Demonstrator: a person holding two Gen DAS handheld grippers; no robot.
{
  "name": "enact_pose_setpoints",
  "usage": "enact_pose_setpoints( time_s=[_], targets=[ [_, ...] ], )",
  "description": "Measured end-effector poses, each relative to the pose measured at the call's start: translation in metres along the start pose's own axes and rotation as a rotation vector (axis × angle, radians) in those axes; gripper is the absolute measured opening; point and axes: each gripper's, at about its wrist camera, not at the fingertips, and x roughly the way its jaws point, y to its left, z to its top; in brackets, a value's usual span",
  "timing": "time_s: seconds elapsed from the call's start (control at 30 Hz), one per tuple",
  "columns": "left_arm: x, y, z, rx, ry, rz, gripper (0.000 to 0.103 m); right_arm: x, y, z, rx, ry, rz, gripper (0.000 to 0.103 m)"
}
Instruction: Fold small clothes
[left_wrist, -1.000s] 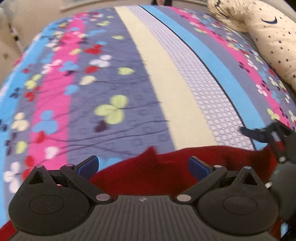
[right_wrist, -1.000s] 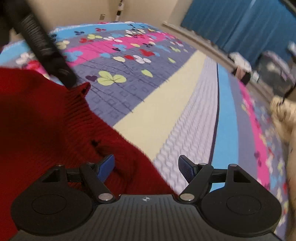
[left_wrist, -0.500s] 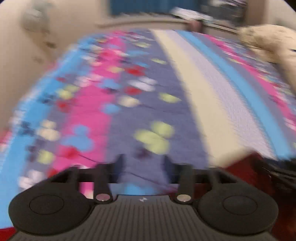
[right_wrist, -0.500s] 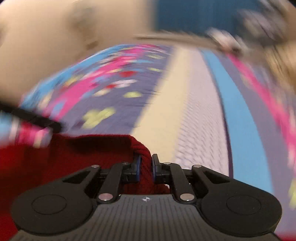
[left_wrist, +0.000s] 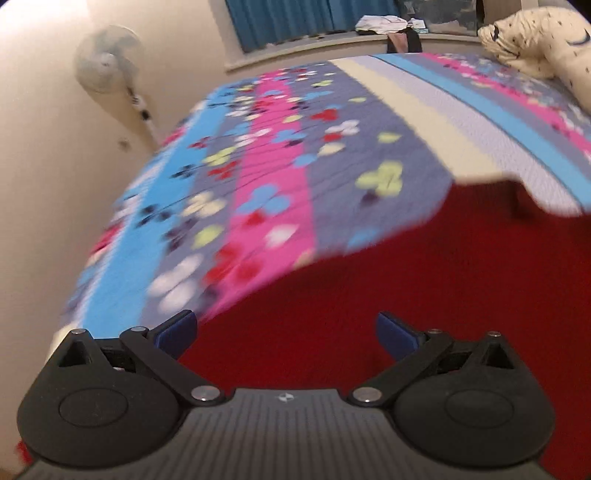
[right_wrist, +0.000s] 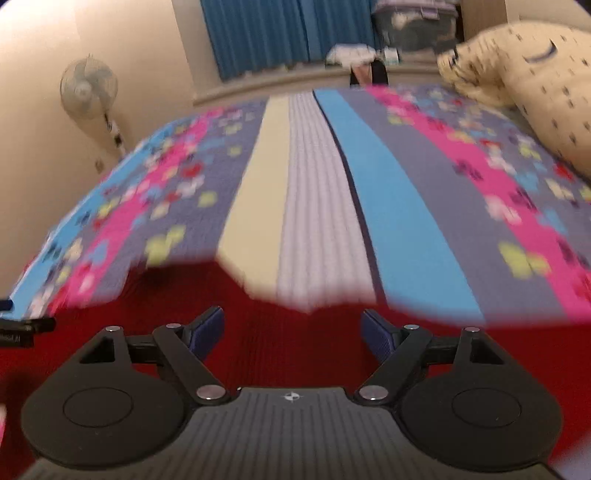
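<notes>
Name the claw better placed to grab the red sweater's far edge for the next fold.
Right, narrowly. The right claw is open with the red sweater spanning its whole gap, far edge just ahead. The left claw is open too, but its left finger sits at the sweater's side edge, over the bedspread.

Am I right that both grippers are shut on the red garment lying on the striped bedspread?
Not quite: both wrist views show the left gripper and right gripper open, jaws apart above the red garment, which does lie on the striped bedspread.
</notes>
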Motion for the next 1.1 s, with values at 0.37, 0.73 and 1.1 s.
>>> enact_pose_setpoints(
  time_s=[0.37,0.73,1.1],
  targets=[
    [-0.105,0.012,-0.185,0.16,0.205,0.154,0.103,-0.113,0.028,-0.204,-0.078,0.25,-0.204,0.091],
    [-0.236,0.026,-0.251,0.187,0.165,0.097,0.103,-0.253,0.058,-0.246,0.048,0.334,-0.192,0.09],
    [-0.344,0.044,-0.247,-0.015,0.089,0.036,0.103,-0.383,0.116,-0.26,-0.096,0.046,-0.126,0.092]
  ],
)
